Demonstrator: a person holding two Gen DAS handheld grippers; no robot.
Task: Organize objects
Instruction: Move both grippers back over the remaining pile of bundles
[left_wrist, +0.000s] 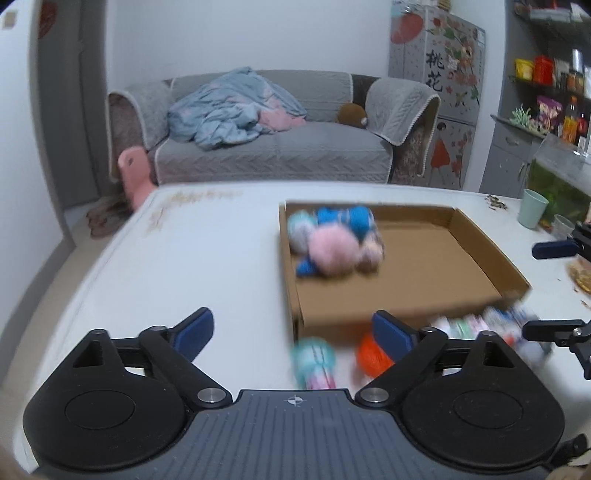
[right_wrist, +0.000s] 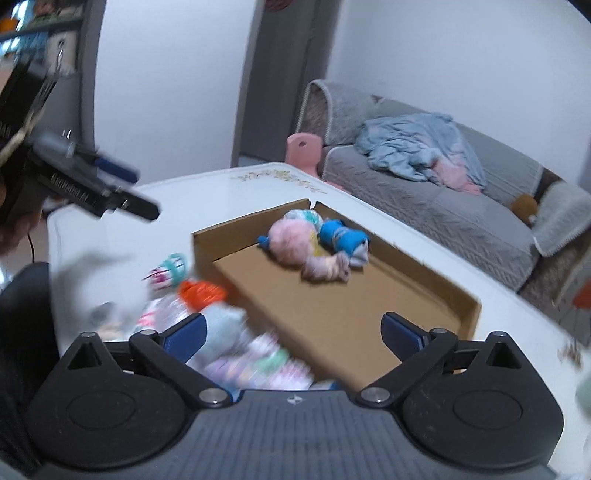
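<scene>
Both tools empty, blades wide apart: left tool (left_wrist: 293, 332), right tool (right_wrist: 293, 332). Soft toys (left_wrist: 332, 243) bunched in cardboard tray's (left_wrist: 436, 258) far corner on bench (left_wrist: 207, 258), likely sorted there. Loose items (right_wrist: 192, 291) wait outside its near wall.

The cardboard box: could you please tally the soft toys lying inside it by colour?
Pink fluffy ball: 1
Blue toys: 2, as far as the blur allows (one large, one small bit left of the pink ball)
Pale teal ball: 1
Pastel lilac toy: 1
Total: 5, all clustered at the far end of the cardboard box.
</scene>
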